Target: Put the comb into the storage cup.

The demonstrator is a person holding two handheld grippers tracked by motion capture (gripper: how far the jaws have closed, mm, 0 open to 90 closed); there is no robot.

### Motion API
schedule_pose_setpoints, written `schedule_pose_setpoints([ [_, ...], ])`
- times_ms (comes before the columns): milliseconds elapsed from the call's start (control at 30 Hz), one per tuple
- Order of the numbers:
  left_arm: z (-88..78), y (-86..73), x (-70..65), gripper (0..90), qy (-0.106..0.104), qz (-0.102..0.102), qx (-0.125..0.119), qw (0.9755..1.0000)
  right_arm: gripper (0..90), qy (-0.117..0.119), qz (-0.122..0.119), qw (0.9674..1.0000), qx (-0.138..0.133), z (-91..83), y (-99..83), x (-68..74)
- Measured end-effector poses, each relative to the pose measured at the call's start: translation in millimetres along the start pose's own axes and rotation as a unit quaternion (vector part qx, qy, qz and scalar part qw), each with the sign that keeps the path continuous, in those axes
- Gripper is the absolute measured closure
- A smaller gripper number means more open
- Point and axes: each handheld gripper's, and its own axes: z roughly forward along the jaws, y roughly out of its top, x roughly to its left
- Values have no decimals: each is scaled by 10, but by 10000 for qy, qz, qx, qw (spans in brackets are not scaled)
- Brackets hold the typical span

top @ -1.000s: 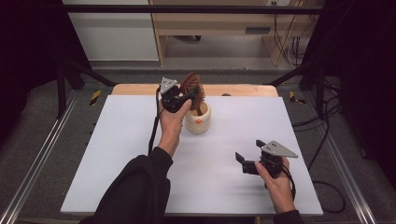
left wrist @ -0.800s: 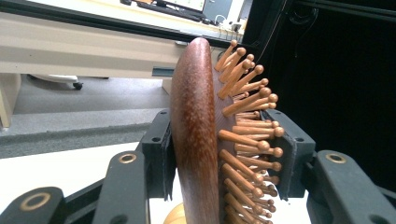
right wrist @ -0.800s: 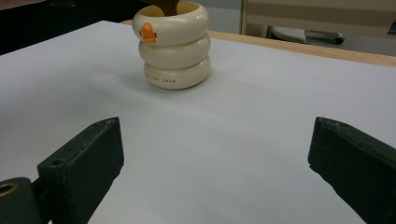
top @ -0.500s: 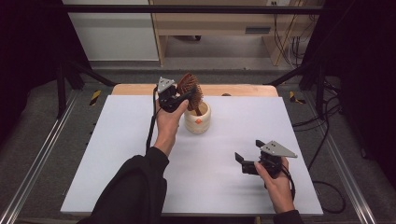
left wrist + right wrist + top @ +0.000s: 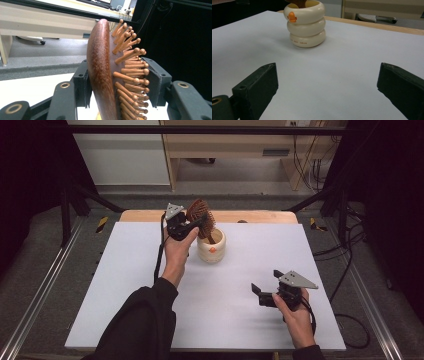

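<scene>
The left gripper point(image 5: 192, 226) pinches the head of a wooden hairbrush point(image 5: 110, 75) between its jaws. The brush stands almost upright, its handle pointing down into a cream cup point(image 5: 211, 246), its pins facing right in the left gripper view. The right gripper point(image 5: 264, 295) rests with jaws spread wide. The white table point(image 5: 125, 270) stands before a wooden shelf point(image 5: 225, 145).

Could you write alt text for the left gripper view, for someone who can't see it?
Two black jaws are shut on the head of a brown wooden hairbrush, its round-tipped bristles pointing right. Behind lie a white table and a pale cabinet.
</scene>
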Motion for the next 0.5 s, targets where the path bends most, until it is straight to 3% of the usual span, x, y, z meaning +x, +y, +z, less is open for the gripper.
schedule_pose_setpoints([
  [500, -28, -18, 87, 443, 69, -105, 47, 9999, 40, -1, -23, 10000, 21, 7, -3, 2],
])
